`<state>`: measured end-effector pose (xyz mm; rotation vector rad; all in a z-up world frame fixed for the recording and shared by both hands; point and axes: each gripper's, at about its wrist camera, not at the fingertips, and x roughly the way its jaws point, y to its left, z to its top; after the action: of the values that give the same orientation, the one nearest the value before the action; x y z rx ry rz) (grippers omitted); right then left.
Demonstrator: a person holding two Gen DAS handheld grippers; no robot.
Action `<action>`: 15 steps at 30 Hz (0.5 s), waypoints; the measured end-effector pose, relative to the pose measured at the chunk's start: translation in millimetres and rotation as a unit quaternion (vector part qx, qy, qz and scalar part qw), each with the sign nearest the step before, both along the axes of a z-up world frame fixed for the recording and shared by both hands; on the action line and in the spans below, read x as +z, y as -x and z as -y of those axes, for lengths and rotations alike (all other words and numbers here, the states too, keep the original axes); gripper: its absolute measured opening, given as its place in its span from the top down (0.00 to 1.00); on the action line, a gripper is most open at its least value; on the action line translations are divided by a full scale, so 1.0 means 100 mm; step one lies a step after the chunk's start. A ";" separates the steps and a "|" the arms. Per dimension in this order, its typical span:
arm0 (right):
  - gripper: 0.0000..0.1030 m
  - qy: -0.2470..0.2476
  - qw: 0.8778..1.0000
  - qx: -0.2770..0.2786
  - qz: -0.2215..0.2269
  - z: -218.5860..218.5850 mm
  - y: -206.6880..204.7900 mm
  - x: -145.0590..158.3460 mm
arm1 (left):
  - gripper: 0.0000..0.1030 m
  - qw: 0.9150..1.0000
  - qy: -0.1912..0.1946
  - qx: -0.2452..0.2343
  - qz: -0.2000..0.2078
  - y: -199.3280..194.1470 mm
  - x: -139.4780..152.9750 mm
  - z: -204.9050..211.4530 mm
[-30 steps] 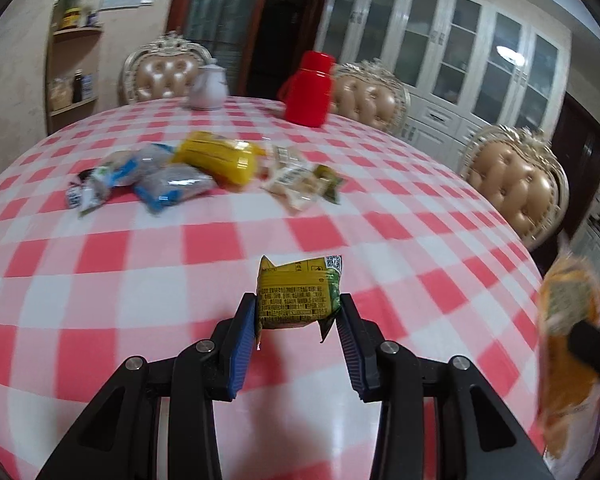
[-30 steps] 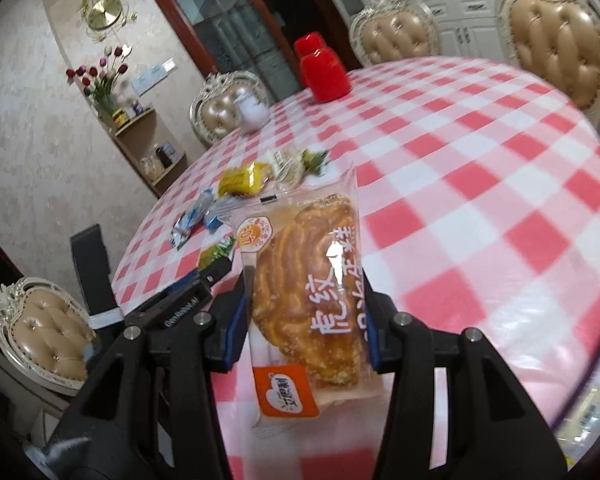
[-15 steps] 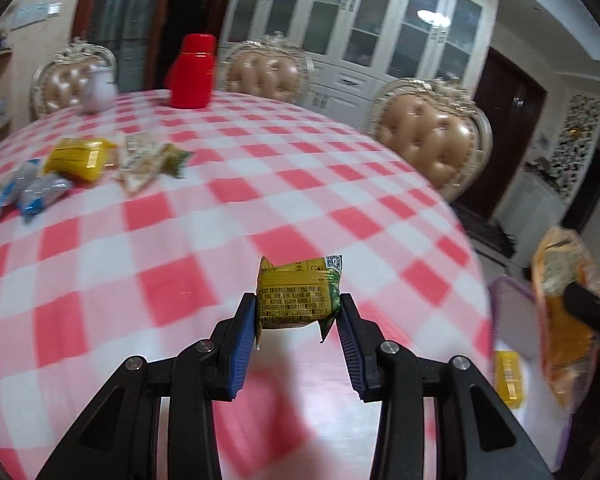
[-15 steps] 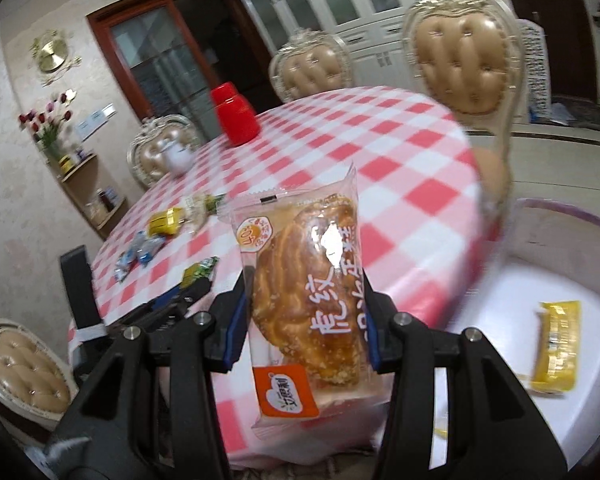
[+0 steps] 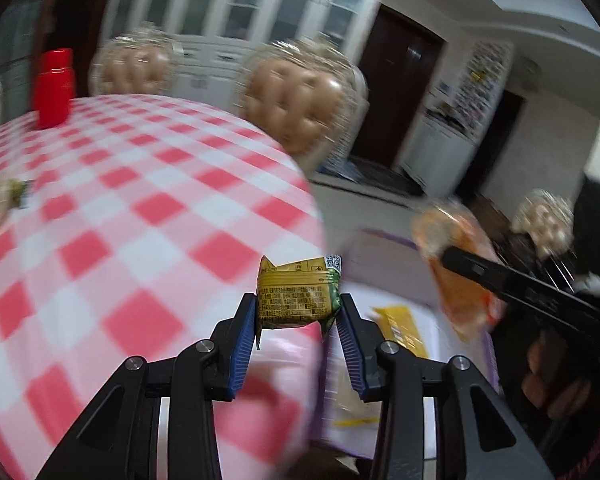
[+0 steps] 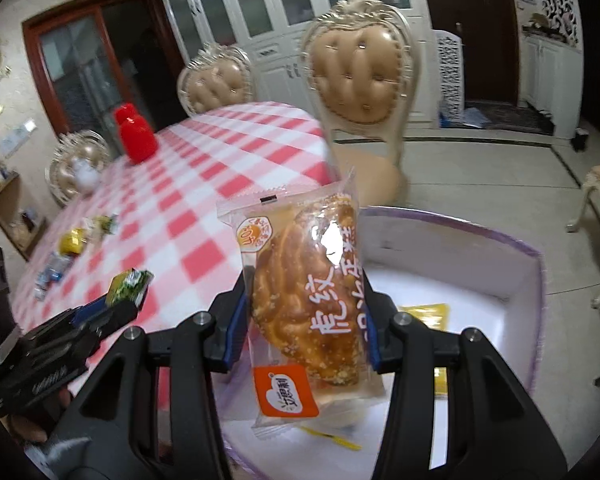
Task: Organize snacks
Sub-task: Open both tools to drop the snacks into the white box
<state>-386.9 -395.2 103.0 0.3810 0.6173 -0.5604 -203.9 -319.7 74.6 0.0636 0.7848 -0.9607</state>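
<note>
L tool (image 5: 299, 312) is clamped on a small yellow-green snack pack (image 5: 298, 298), blue pads pressing both ends of the wrapper. Pack sits upright-ish betw. the pads, printed side toward cam, held in the air over the edge of the table (image 5: 140, 200), which has a red/white check cloth. In the R wrist view the same tool shows at lower left, green wrapper end poking out past its tip.

R tool (image 6: 304, 312) is clenched on a clear-wrapped bread bun (image 6: 304, 300). Pkg stands tall betw. the pads, orange label at bottom, seam edge at top. It hangs above the near wall of a white box w/ purple rim (image 6: 536, 280), which stands just beside the table edge & lower than the tabletop. From the L wrist view the bun appears blurred at right w/ the R tool's black finger across it.

Inside the box: a yellow packet (image 6: 424, 314) lies flat on the white floor, partly hidden behind the R tool; another yellow bit shows lower down, too blurred to ID.

Back on the table, well apart from both tools: a cluster of loose snacks (image 6: 72, 244), yellow, blue & pale wrappers, plus a red jug (image 6: 136, 136) & a white teapot (image 6: 85, 172) further off. Tufted chairs (image 6: 360, 76) ring the table.
</note>
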 end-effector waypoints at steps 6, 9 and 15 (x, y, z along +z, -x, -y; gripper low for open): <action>0.51 0.032 0.996 -0.032 -0.073 0.19 0.05 -0.11 | 0.59 0.992 -0.040 -0.115 -0.021 0.38 -0.25 0.58; 0.36 0.035 0.992 -0.071 -0.100 0.28 0.06 -0.16 | 0.50 0.987 -0.038 -0.154 -0.037 0.49 -0.35 0.65; 0.25 0.062 0.990 -0.095 -0.077 0.13 0.06 -0.02 | 0.26 0.992 -0.030 -0.117 0.027 0.36 -0.22 0.30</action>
<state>-392.8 -408.6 101.5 0.2818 0.6944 -0.8134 -240.4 -349.4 53.0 0.2377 0.7673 -1.1528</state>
